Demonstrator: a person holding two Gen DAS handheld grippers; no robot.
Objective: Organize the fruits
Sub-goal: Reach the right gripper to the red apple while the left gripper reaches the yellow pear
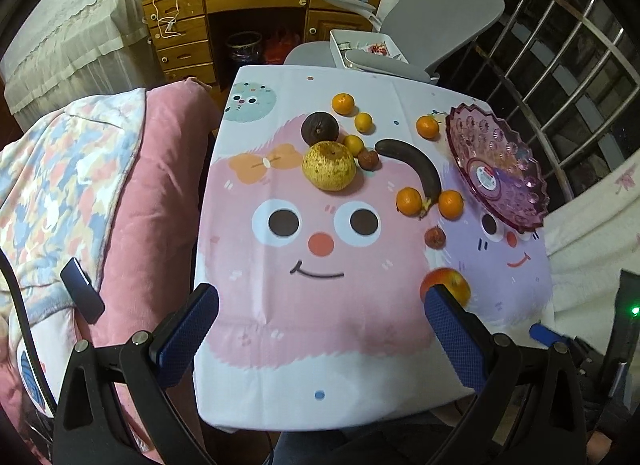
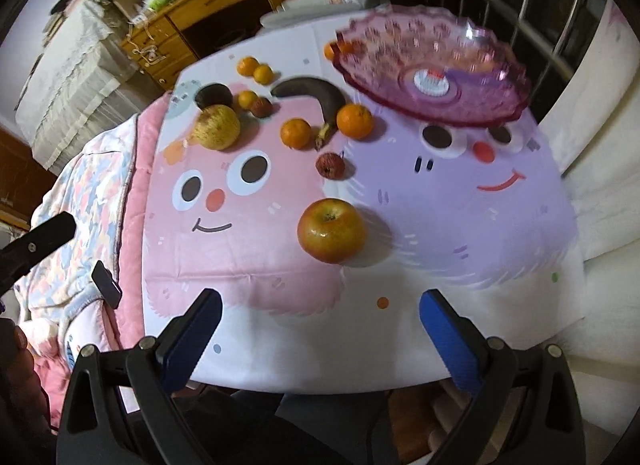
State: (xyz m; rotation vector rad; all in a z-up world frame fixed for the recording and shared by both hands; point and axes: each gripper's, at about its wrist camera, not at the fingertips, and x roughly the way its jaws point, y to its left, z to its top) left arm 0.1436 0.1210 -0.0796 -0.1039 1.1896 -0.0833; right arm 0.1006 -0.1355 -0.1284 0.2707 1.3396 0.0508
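Fruit lies on a cartoon tablecloth [image 1: 304, 329]. A pink glass bowl [image 1: 494, 169] [image 2: 436, 85] stands empty at the right. A red apple [image 2: 332, 231] [image 1: 452, 283] lies nearest. A yellow pear [image 1: 329, 165] [image 2: 217, 127], a dark round fruit [image 1: 320, 128], a blackened banana [image 1: 414, 165] [image 2: 316, 99], several oranges [image 1: 409, 201] [image 2: 354, 121] and two small red fruits [image 1: 435, 237] [image 2: 330, 165] lie farther back. My left gripper [image 1: 320, 305] is open and empty above the near table edge. My right gripper [image 2: 320, 313] is open and empty, just short of the apple.
A pink quilted bed [image 1: 80, 185] borders the table's left side. A grey chair [image 1: 440, 13] and a wooden desk [image 1: 256, 17] stand behind the table. A metal window grille [image 1: 560, 65] is at the right.
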